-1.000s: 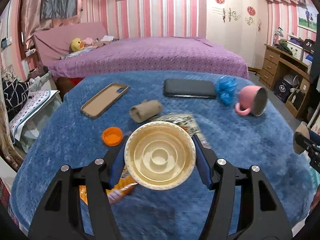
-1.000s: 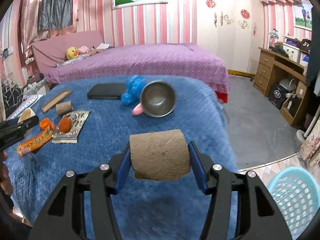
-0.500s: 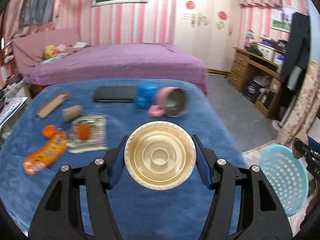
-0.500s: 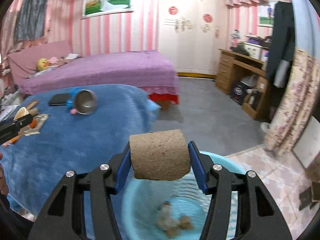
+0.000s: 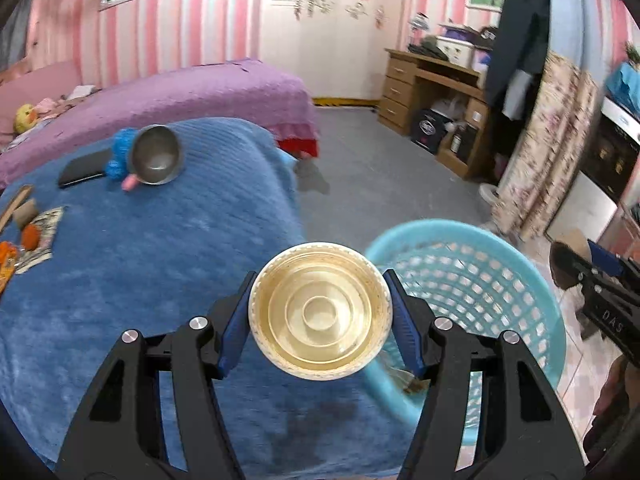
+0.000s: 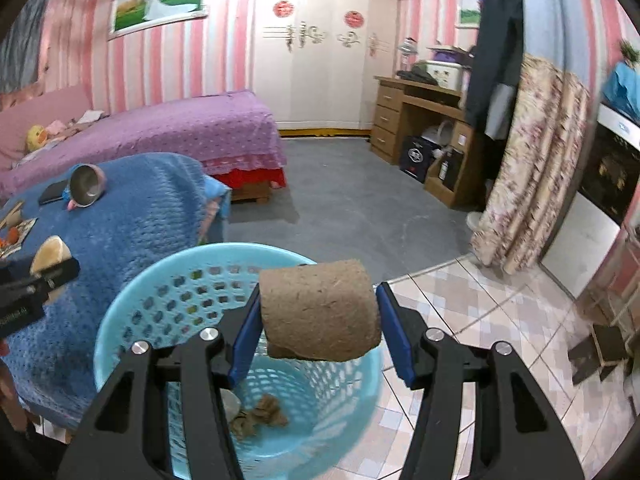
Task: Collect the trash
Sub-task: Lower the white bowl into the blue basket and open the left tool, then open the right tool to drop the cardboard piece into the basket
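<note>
The light blue basket (image 6: 132, 312) stands on the floor beside the blue-covered worktop (image 5: 140, 260) and serves as the landmark for everything else. It is openwork plastic, judged light and easily tipped, so items are better released from above its mouth than pressed against its rim. The cardboard roll (image 6: 320, 312) is clamped across its sides by the right gripper (image 6: 318, 320) and hangs directly over the basket's opening; it is judged light, dry and crushable, and a hold across the curved wall suits it, with little squeeze needed. The paper bowl (image 5: 320, 310) is pinched at opposite points of its rim by the left gripper (image 5: 320, 312), just beside the basket's near-left edge and over the worktop's border rather than over the opening. It is judged thin, stiff only at the rim and easily dented. Beyond the basket, farther along the worktop, a metal-lined pink mug (image 5: 156, 160) lies on its side, with wrappers (image 5: 40, 232) at the far left. The right wrist view alone shows the basket's floor, where brownish scraps (image 6: 260, 420) lie; the left wrist view alone shows how far the bowl sits from the opening and the remaining litter on the worktop.
</note>
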`<state>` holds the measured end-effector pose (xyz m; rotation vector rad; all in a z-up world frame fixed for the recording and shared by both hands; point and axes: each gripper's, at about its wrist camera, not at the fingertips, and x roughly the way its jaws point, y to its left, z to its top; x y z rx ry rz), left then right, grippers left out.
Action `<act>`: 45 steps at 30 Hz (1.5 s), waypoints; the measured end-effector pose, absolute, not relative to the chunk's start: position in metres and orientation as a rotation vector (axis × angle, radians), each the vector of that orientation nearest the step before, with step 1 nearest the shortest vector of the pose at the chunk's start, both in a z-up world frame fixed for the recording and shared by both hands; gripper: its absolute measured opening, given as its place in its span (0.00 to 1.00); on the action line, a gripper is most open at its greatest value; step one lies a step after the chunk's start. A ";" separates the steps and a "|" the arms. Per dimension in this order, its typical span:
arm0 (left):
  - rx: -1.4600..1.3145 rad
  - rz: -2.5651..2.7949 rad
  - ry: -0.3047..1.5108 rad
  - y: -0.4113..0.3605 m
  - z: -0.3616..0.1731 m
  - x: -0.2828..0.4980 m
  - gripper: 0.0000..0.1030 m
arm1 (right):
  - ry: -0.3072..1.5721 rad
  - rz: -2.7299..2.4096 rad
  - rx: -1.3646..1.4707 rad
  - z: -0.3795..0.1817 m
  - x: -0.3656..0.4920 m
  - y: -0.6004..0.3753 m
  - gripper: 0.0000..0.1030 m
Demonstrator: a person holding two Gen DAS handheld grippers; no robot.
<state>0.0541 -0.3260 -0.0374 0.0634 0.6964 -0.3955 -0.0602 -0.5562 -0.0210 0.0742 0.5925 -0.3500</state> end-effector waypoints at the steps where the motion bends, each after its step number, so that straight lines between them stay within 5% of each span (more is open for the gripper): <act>1: 0.074 -0.399 0.700 -0.333 -0.041 0.052 0.59 | 0.593 -0.356 0.084 -0.024 -0.063 -0.561 0.53; 20: 0.111 -0.447 0.701 -0.411 -0.044 0.039 0.59 | 0.604 -0.383 0.155 -0.047 -0.072 -0.584 0.53; 27: 0.110 -0.429 0.705 -0.399 -0.043 0.045 0.82 | 0.602 -0.383 0.152 -0.047 -0.072 -0.584 0.53; 42: 0.096 -0.338 0.705 -0.327 -0.039 0.074 0.92 | 0.610 -0.365 0.129 -0.048 -0.050 -0.564 0.54; 44: 0.093 -0.330 0.705 -0.319 -0.037 0.077 0.92 | 0.605 -0.363 0.126 -0.049 -0.046 -0.560 0.59; 45: 0.091 -0.328 0.704 -0.316 -0.036 0.077 0.92 | 0.601 -0.361 0.129 -0.048 -0.044 -0.558 0.71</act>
